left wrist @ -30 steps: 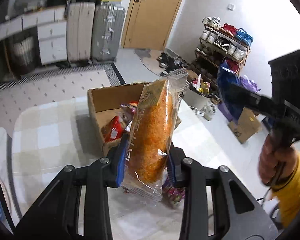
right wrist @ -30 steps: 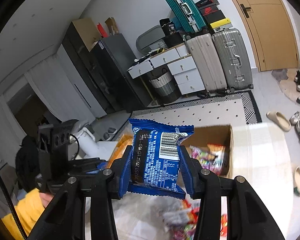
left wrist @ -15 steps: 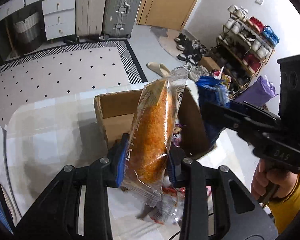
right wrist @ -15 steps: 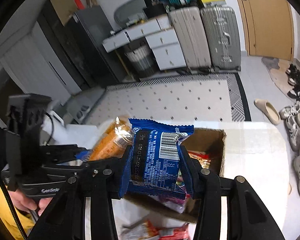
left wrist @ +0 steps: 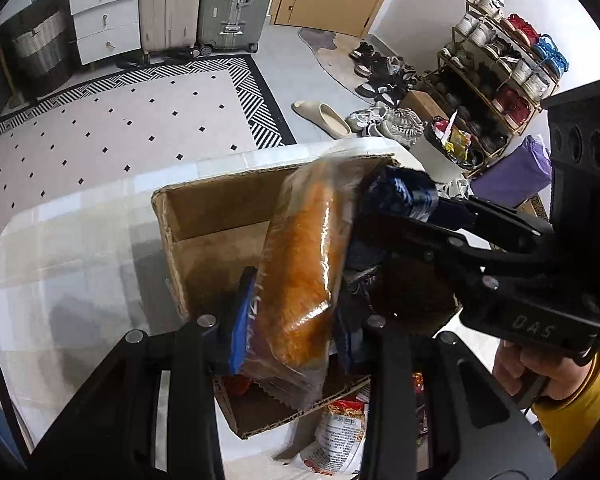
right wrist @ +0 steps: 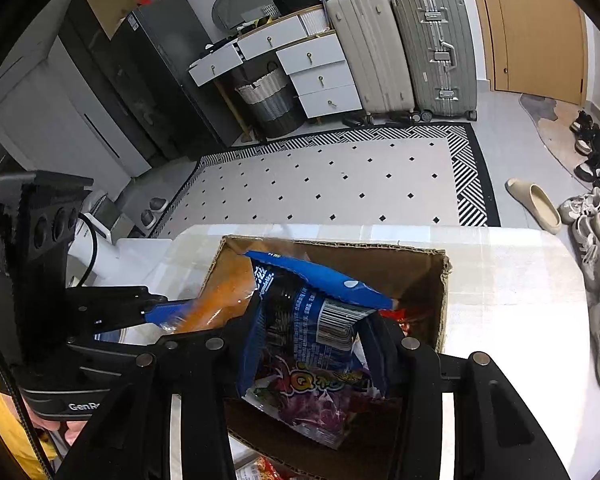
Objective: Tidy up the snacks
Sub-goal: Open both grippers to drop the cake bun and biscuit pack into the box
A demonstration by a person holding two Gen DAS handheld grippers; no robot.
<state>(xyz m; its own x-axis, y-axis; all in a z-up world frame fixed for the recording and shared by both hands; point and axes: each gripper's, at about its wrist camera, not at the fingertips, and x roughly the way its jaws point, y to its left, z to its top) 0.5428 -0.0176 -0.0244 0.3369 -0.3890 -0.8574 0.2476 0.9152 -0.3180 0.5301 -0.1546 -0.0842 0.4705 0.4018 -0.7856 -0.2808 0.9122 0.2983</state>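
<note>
The left gripper [left wrist: 289, 326] clamps a clear-wrapped orange snack [left wrist: 300, 276], tilted over the open cardboard box [left wrist: 203, 216] on the white table [left wrist: 71, 256]. The right gripper [right wrist: 312, 344] grips a blue cookie packet [right wrist: 312, 304] above the same box, just beside the orange snack, over a purple candy bag [right wrist: 320, 404] lying inside

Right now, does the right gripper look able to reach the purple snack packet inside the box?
Probably not yet: the right gripper is shut on the blue packet, which hangs directly over the purple packet in the cardboard box.
</note>
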